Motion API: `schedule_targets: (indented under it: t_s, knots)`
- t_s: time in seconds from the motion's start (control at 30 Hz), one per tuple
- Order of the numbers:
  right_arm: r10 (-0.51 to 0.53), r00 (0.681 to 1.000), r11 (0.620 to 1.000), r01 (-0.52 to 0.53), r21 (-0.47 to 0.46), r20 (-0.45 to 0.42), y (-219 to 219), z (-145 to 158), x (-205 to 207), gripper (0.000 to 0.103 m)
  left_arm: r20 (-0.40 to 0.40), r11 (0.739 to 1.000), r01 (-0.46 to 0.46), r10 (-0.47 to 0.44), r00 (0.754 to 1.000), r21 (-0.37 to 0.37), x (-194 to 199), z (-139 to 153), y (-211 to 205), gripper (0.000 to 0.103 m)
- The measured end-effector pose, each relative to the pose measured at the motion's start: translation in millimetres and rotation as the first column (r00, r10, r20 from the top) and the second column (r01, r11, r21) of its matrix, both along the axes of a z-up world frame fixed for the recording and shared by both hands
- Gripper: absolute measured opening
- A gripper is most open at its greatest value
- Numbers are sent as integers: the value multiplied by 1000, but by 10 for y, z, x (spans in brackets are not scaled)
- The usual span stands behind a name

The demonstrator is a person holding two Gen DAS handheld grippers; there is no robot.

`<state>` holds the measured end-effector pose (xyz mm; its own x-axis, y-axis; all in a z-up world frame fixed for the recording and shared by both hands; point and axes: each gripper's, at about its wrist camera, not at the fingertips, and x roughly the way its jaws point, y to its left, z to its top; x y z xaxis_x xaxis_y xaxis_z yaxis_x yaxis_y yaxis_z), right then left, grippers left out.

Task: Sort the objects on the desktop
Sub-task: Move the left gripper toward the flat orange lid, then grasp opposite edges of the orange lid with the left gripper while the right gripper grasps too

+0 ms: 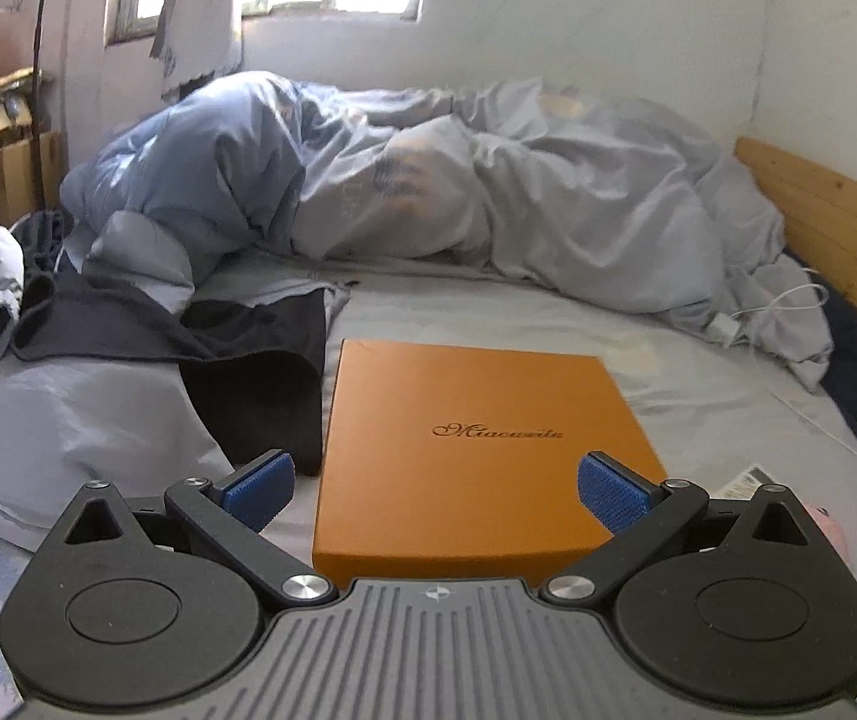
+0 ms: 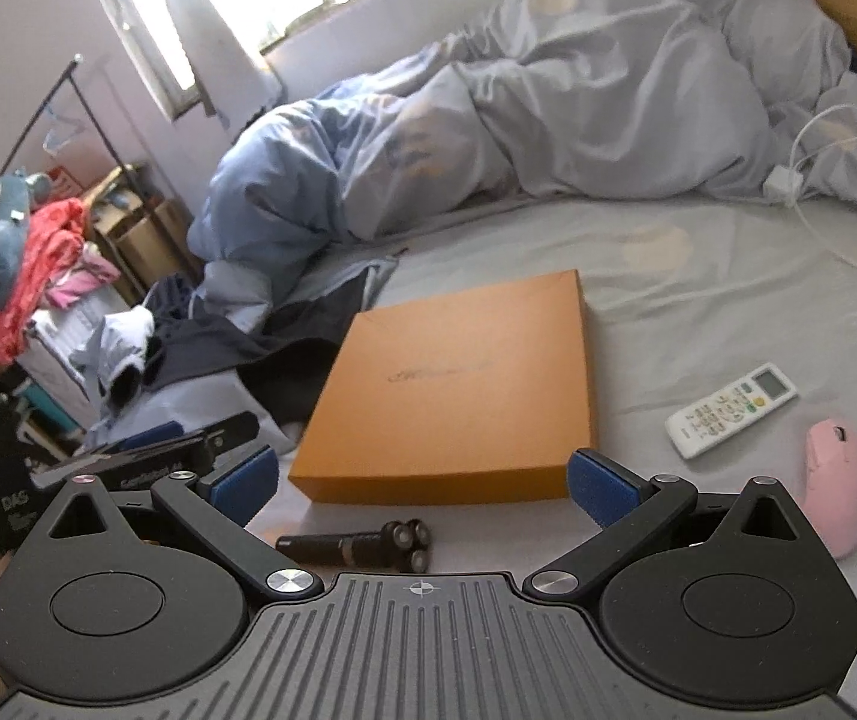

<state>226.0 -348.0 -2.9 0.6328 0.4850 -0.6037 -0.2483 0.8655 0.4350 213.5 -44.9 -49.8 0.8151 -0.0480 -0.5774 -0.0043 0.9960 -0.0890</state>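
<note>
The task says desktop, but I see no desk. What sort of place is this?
A bedroom, it seems: the objects lie on a bed sheet, with a rumpled duvet behind and a wooden headboard.

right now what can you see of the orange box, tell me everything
The orange box is flat, square-ish and looks like matte cardboard, lid on, with a script logo across its top. It lies flat on the grey bedsheet. Dark clothing lies against its left edge. Nothing rests on it. In the left wrist view it sits ahead of the open left gripper, untouched.
</note>
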Motion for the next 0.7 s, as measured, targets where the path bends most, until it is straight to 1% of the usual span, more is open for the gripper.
schedule_targets:
  t_s: [0.1,0.17,0.2,0.27,0.4,0.5,0.53,0.7]
  knots:
    - [6,1000,1000,-6,4,-19,10,-100,184,103,-22,1000,-19,18,1000,-16,152,-40,21,103]
    - [10,999,1000,-10,6,-32,16,-167,306,103,-27,1000,-29,28,999,-10,244,-57,15,103]
    - [7,999,1000,-7,8,-42,24,-214,371,103,-22,999,-40,40,999,4,342,-65,-5,103]
    - [0,998,1000,0,2,-62,4,-297,490,103,-13,996,-63,64,998,58,456,-92,-63,103]
    - [3,996,1000,-2,7,-87,-14,-450,686,103,-13,994,-92,94,996,62,618,-146,-56,103]
    - [5,994,1000,-4,11,-106,-23,-561,829,103,-68,994,-104,105,992,20,743,-215,25,103]
    - [6,994,1000,-5,13,-112,-25,-599,877,103,-90,994,-106,107,990,13,860,-244,42,103]
    - [10,990,1000,-7,20,-143,-38,-785,1116,103,-144,994,-111,110,983,-1,990,-365,152,103]
